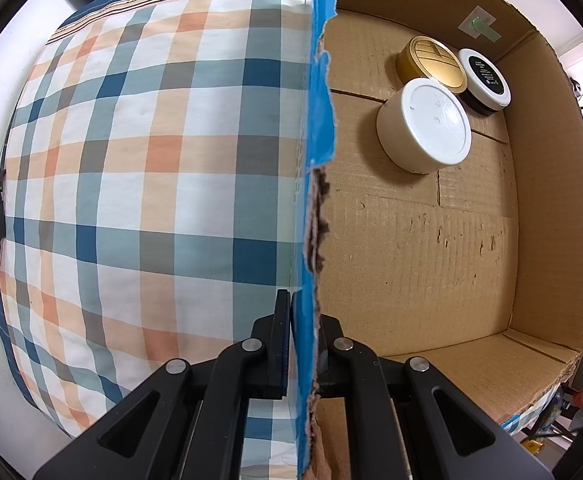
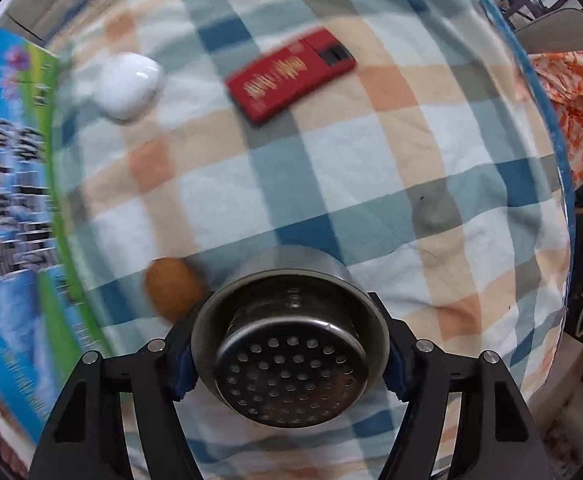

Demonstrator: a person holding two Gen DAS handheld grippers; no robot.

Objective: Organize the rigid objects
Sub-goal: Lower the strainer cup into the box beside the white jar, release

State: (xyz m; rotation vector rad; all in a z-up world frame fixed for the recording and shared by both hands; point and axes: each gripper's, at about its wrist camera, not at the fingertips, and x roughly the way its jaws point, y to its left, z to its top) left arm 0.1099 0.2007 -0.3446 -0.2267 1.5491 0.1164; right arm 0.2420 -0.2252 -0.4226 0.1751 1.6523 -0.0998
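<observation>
In the left wrist view my left gripper (image 1: 303, 344) is shut on the torn near wall (image 1: 311, 240) of a cardboard box (image 1: 431, 248), one finger outside and one inside. In the box's far corner stand a white-lidded tub (image 1: 427, 124), a gold tin (image 1: 429, 62) and a black jar with a white rim (image 1: 485, 80). In the right wrist view my right gripper (image 2: 289, 364) is shut on a steel perforated strainer cup (image 2: 291, 356) above the plaid cloth. A red flat box (image 2: 291, 74), a white rounded case (image 2: 129, 84) and a brown egg-shaped object (image 2: 171, 286) lie on the cloth.
The plaid cloth (image 1: 151, 168) covers the surface left of the box. A blue and green printed carton side (image 2: 15, 208) fills the left of the right wrist view. An orange patterned cloth (image 2: 575, 92) lies at the right edge.
</observation>
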